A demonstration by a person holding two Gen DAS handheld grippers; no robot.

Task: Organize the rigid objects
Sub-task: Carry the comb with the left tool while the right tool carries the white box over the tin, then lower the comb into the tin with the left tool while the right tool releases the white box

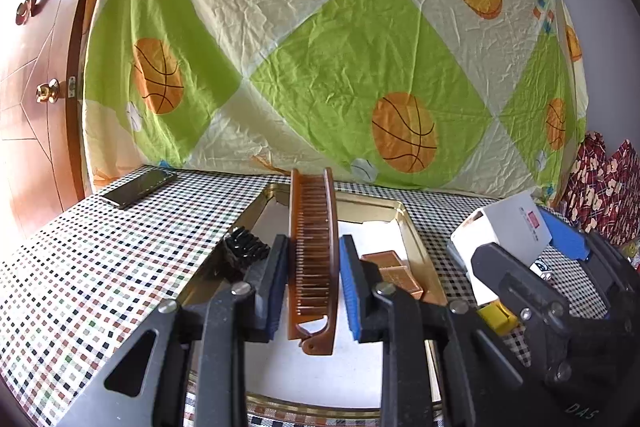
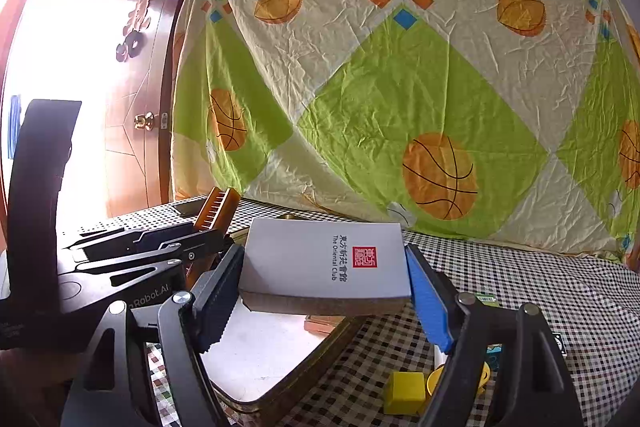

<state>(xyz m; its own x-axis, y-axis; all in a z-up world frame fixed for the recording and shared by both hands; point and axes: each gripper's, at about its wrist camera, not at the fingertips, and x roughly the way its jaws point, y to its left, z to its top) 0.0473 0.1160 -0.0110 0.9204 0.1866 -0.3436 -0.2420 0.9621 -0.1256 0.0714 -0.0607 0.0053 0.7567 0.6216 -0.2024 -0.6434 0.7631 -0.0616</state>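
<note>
Left wrist view: left gripper (image 1: 313, 275) clamps the brown comb (image 1: 312, 247) between its pads, teeth up, over the gold tray (image 1: 408, 227).
Beside it: black brush (image 1: 244, 249) left of the claw, copper blocks (image 1: 394, 273) right, both in the tray.
Right wrist view: right gripper (image 2: 326, 291) grips the grey box (image 2: 324, 261) by both sides, above the tray's (image 2: 304, 379) right edge.
Below right: yellow block (image 2: 404, 391) on the checked cloth (image 2: 560, 291).

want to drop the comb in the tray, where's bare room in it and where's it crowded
The tray has bare white floor down its middle and near end, below the brown comb held in the left gripper. Its sides are crowded: the black brush on the left, the copper-coloured blocks on the right.
</note>
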